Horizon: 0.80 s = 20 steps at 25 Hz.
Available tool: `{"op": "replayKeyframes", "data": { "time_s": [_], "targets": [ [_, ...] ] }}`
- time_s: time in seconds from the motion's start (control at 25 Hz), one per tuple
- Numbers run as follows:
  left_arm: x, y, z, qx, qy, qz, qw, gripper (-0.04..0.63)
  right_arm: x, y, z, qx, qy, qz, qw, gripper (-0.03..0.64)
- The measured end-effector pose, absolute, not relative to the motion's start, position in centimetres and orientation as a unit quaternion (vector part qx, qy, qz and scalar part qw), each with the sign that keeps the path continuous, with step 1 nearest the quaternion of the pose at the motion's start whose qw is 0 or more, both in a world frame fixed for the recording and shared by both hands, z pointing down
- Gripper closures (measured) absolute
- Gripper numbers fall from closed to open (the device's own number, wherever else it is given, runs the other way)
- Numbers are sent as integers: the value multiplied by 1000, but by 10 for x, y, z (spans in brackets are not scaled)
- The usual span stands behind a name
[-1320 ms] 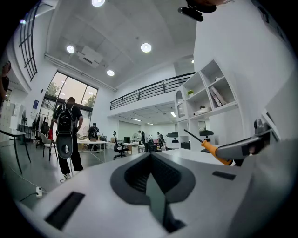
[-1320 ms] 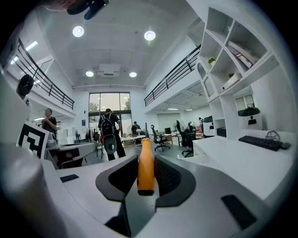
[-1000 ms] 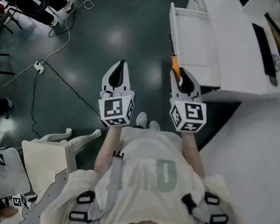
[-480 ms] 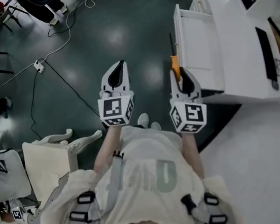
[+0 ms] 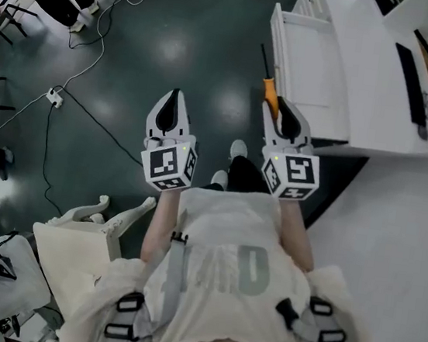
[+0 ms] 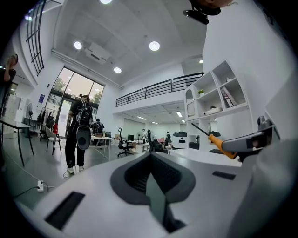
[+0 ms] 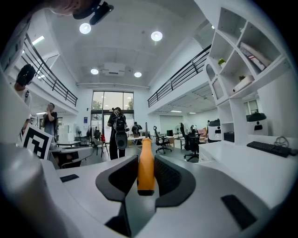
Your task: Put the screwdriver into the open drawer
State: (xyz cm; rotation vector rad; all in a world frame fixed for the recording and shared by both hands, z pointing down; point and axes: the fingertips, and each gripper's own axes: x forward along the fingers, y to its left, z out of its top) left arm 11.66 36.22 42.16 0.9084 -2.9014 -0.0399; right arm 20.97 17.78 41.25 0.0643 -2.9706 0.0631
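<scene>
Head view, looking steeply down: a person in a pale beige T-shirt (image 5: 225,262) stands on a glossy dark green floor (image 5: 178,29) and holds a gripper in each hand. The right gripper (image 5: 279,111) has its jaws clamped on the orange handle of a screwdriver with a thin black shaft (image 5: 269,90). The shaft points ahead and runs just beside the outer left wall of the open white drawer (image 5: 309,69), over the floor and outside the drawer. The drawer is pulled out of a white tabletop (image 5: 371,46) that carries a black keyboard (image 5: 412,75). The left gripper (image 5: 174,102) is well apart from the drawer, with its jaws together and nothing between them. Compared with a second ago, the drawer and tabletop sit higher and further right in the frame. The left gripper has also shifted left, away from the right one, and one dark trouser leg (image 5: 246,174) now shows between the arms. Left gripper view: the dark jaw pads meet in a closed point. The screwdriver shows at the right edge, and open white wall shelves (image 6: 219,93) rise behind it. Right gripper view: the orange handle stands upright between the two pads, gripped on both sides.
</scene>
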Motion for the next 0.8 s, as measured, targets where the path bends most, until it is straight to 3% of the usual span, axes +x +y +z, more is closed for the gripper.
{"op": "replayKeyframes", "data": {
  "time_s": [0.36,0.8],
  "targets": [
    [74,344,429,285,-957,-20,42,591,166,151,432,14,-996,21,88,509],
    [-21,282,410,278,-960,-31,30,591,59,93,419,-17,-997,12,69,509]
  ]
}}
